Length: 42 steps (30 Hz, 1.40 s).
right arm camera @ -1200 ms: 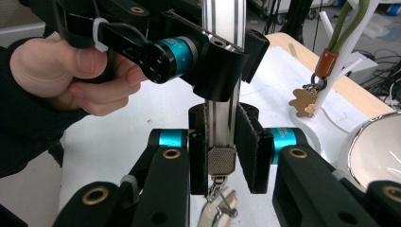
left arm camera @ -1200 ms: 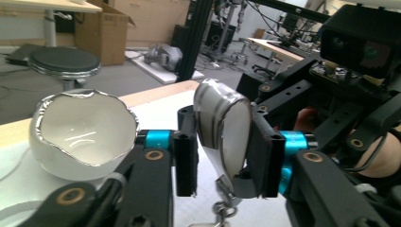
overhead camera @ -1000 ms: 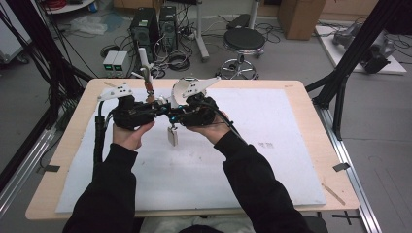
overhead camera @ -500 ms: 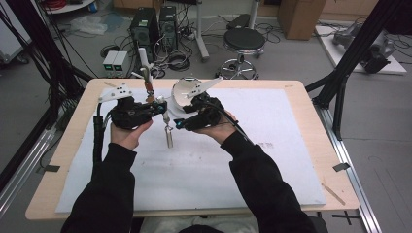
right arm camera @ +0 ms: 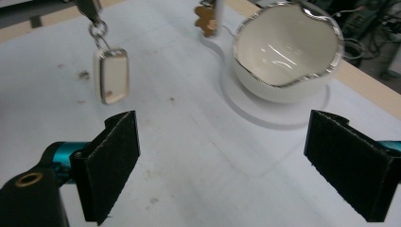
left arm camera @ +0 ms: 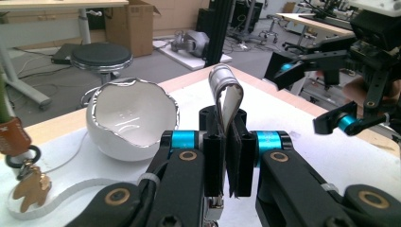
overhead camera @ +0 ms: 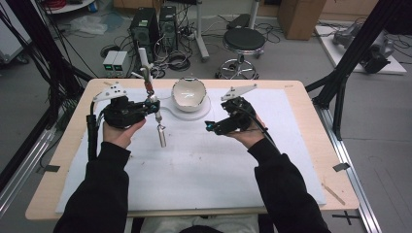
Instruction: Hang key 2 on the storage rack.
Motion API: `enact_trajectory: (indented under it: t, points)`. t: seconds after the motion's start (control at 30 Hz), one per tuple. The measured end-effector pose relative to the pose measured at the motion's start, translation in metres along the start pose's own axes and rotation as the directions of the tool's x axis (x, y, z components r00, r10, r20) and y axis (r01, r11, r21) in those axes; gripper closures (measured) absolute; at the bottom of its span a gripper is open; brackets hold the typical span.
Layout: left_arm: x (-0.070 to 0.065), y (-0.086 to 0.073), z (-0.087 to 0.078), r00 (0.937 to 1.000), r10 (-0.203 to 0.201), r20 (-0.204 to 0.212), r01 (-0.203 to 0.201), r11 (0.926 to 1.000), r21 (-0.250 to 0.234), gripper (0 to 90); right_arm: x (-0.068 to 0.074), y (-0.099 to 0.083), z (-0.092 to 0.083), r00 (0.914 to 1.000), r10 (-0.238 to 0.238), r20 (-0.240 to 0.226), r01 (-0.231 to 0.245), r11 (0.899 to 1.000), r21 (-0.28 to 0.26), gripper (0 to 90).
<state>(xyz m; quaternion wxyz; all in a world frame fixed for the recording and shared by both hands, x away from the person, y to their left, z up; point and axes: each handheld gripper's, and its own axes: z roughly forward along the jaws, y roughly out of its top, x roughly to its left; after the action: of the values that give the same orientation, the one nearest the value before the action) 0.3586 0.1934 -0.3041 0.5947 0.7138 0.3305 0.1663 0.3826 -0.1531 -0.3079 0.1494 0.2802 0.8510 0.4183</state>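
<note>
My left gripper (overhead camera: 154, 108) is shut on the looped strap (left arm camera: 226, 94) of a key fob. The fob's cream, silver-rimmed tag (overhead camera: 161, 136) hangs below it on a ring, just above the white mat; in the right gripper view the tag (right arm camera: 111, 80) dangles at the upper left. My right gripper (overhead camera: 210, 127) hovers over the mat to the right of the fob and points left. Its jaws have just been opening and stand wide, with nothing between the pads (right arm camera: 113, 161). In the left gripper view it shows at the far right (left arm camera: 331, 94).
A white egg-shaped bowl with a silver rim (overhead camera: 189, 94) sits on a round white base (overhead camera: 206, 112) behind the grippers. A thin post (overhead camera: 145, 63) at the back left carries a brown tag (left arm camera: 14, 137) and a gold charm (left arm camera: 28, 189). The white mat (overhead camera: 204, 170) covers the wooden table.
The right gripper has opened and pulled away to the right, leaving the fob. The fob now hangs from the left gripper alone, which has stayed in place.
</note>
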Motion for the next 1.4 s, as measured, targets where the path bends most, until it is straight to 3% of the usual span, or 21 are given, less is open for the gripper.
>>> enact_trajectory:
  t: [0.27, 0.6, 0.7, 0.97, 1.4]
  points:
    - [0.008, 0.001, -0.004, 0.9994, 0.015, -0.030, -0.015, 0.9997, 0.019, 85.8, -0.020, -0.030, -0.021, 0.9971, 0.064, 0.041, -0.063, 0.998, -0.019, 10.4]
    - [0.019, 0.011, -0.016, 0.9982, 0.032, -0.051, -0.031, 0.9993, 0.022, 85.8, -0.035, -0.077, -0.042, 0.9870, 0.147, 0.066, -0.141, 0.987, -0.082, 10.4]
    - [0.025, 0.015, -0.019, 0.9966, 0.045, -0.069, -0.043, 0.9985, 0.034, 85.8, -0.037, -0.091, -0.047, 0.9832, 0.168, 0.072, -0.160, 0.982, -0.103, 10.4]
    - [0.043, 0.023, -0.031, 0.9937, 0.033, -0.107, -0.032, 0.9994, 0.012, 85.8, -0.039, -0.120, -0.059, 0.9771, 0.192, 0.091, -0.177, 0.972, -0.154, 10.4]
    - [0.070, 0.043, -0.031, 0.9853, 0.031, -0.168, -0.029, 0.9994, 0.016, 85.8, -0.033, -0.152, -0.061, 0.9692, 0.215, 0.120, -0.196, 0.969, -0.152, 10.4]
